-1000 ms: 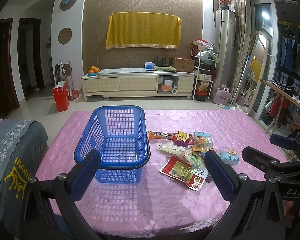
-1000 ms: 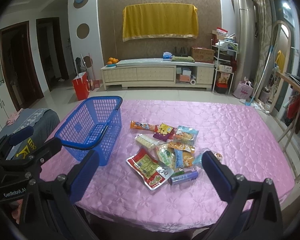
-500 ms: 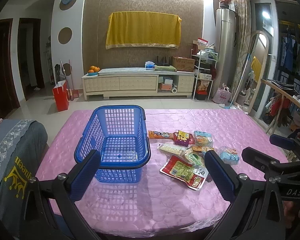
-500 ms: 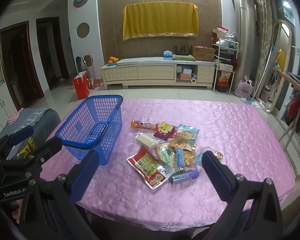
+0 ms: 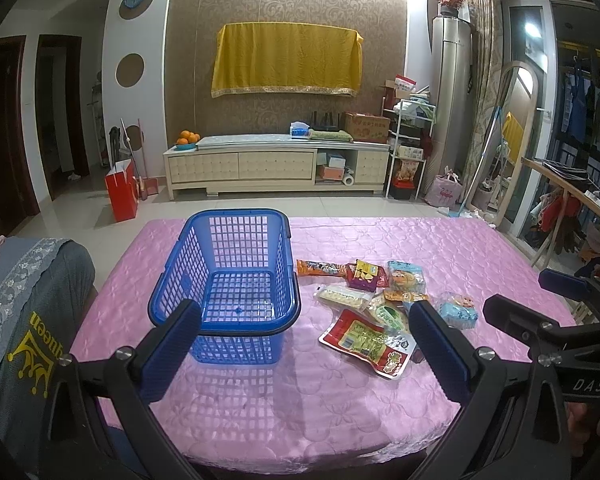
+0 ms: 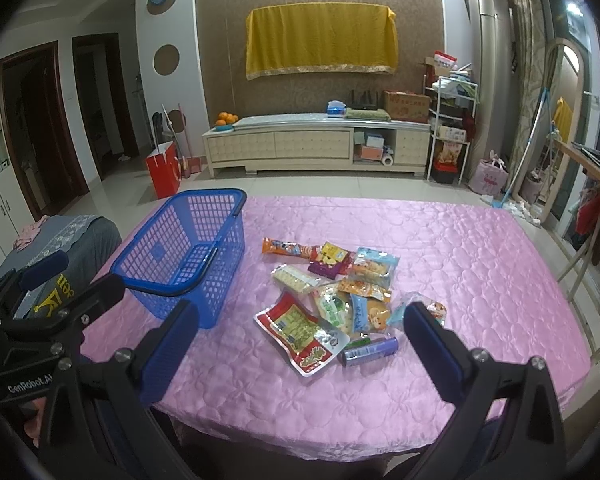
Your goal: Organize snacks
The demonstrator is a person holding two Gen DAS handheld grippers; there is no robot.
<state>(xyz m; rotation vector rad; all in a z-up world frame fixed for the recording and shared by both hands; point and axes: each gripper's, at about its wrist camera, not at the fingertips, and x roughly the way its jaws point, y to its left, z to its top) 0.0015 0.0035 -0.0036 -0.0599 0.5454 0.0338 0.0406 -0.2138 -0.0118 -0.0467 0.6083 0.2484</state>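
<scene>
Snacks, a heap of colourful foil packets (image 6: 332,300), lie beside our empty blue plastic mesh basket (image 5: 236,280); left gripper (image 5: 300,344) & right gripper (image 6: 300,344) both gape wide, holding nothing; next we need to reach fwd & pinch one pkt.

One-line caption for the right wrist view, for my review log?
Open right gripper hovers over snack packets piled beside an empty blue basket on a pink tablecloth.

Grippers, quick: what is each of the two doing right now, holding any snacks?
Left gripper: open, holding nothing, hanging above the table edge.
Right gripper: open, holding nothing, facing the snack pile.
</scene>
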